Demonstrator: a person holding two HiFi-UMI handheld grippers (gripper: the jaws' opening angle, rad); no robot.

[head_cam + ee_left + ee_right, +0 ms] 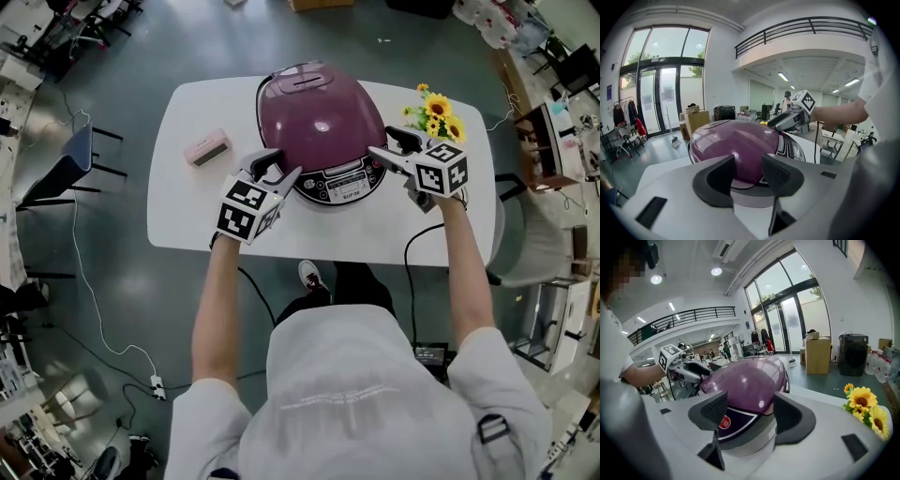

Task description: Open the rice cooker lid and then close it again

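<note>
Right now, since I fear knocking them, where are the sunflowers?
In the head view, the sunflowers stand at the table's right, beside the rice cooker, beyond the right gripper.

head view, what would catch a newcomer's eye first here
The big purple rice cooker, lid shut, sits at the middle of the white table. The left gripper and right gripper flank its front, jaws open, holding nothing. Yellow sunflowers stand at its right, and a small pink box lies to its left.
</note>
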